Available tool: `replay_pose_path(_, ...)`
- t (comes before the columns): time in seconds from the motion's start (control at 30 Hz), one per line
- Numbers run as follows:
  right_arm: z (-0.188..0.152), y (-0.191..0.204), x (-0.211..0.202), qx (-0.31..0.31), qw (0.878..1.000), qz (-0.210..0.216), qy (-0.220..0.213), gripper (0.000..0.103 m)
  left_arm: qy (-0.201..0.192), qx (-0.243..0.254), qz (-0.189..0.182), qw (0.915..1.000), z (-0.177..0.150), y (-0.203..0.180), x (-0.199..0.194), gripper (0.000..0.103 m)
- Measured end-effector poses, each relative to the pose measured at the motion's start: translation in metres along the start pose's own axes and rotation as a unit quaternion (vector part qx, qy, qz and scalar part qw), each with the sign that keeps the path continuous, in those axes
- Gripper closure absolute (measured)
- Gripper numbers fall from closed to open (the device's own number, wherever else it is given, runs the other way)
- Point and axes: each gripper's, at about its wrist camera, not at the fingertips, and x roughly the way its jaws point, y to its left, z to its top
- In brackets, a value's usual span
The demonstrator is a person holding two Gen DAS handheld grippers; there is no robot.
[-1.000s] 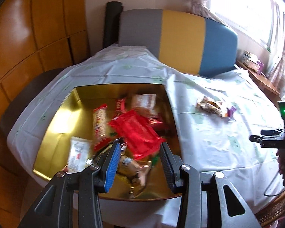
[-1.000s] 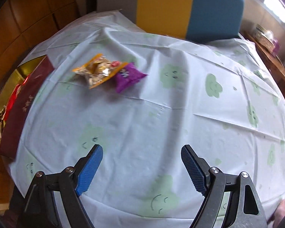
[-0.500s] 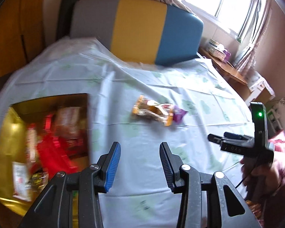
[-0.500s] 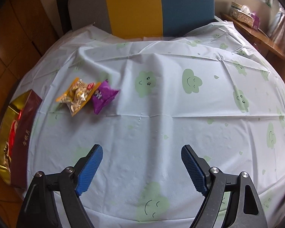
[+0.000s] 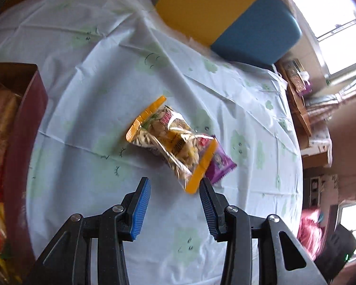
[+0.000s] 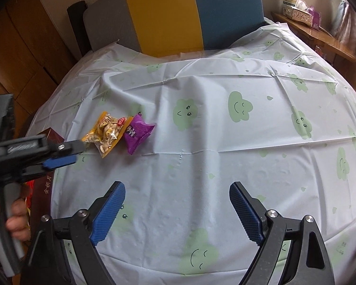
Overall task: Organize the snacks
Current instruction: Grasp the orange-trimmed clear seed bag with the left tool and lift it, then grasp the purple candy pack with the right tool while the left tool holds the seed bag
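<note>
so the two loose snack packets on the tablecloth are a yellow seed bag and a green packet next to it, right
Not quite: the packet beside the yellow seed bag is purple, not green. The right wrist view shows the purple packet touching the seed bag on the tablecloth; the green there is only the tablecloth's cloud print.

Orange-edged snack bag (image 5: 170, 140), purple packet (image 5: 219, 163) (glossy)

Tricolour chair (image 6: 168, 16), wood panelling (image 6: 23, 47), bright window (image 5: 332, 23)

Table covered by a pale tablecloth (image 6: 201, 123) printed with green clouds, striped chair (image 6: 173, 11) behind it, wooden sideboard (image 6: 320, 35) beside the chair, tissue box (image 6: 299, 11) set on it
</note>
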Motion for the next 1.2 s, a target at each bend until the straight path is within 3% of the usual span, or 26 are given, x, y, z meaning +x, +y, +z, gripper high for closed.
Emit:
replay_pose_path(0.1,0.000,0.000,0.000,0.003,1.000,0.004,0.003,0.013,0.000,-0.026,-0.012,0.9996,0.014,-0.001,0.013,0.060)
replay_pose_path(0.37,0.000,0.003,-0.001,0.000,1.000,0.011,0.005,0.012,-0.001,-0.030,0.028,0.9991,0.045,-0.010,0.035,0.050)
replay_pose_path(0.43,-0.001,0.003,0.000,0.000,1.000,0.015,0.009,0.012,0.001,-0.008,0.058,0.9983,0.054,-0.018,0.040,0.041)
replay_pose_path(0.57,-0.001,0.005,0.001,-0.005,1.000,0.016,0.012,0.012,0.000,0.051,0.107,0.9930,0.064,-0.037,0.050,0.034)
replay_pose_path(0.73,-0.001,0.005,0.002,-0.005,1.000,0.016,0.016,0.012,0.011,0.096,0.146,0.9845,0.061,-0.049,0.073,0.031)
replay_pose_path(0.8,0.000,0.003,0.003,-0.003,1.000,0.017,0.017,0.012,-0.005,0.115,0.163,0.9799,0.055,-0.053,0.075,0.034)
replay_pose_path(0.83,0.000,0.002,0.003,0.000,1.000,0.019,0.016,0.012,-0.011,0.121,0.170,0.9779,0.053,-0.053,0.073,0.044)
replay_pose_path(0.93,0.001,0.000,0.003,0.003,1.000,0.019,0.014,0.012,-0.027,0.153,0.162,0.9744,0.045,-0.050,0.066,0.052)
replay_pose_path(1.07,0.001,0.000,0.002,0.003,1.000,0.015,0.011,0.012,-0.034,0.164,0.156,0.9735,0.026,-0.034,0.045,0.055)
replay_pose_path(1.2,0.000,0.000,0.002,0.002,1.000,0.009,0.009,0.012,-0.045,0.186,0.141,0.9714,-0.014,-0.021,0.030,0.055)
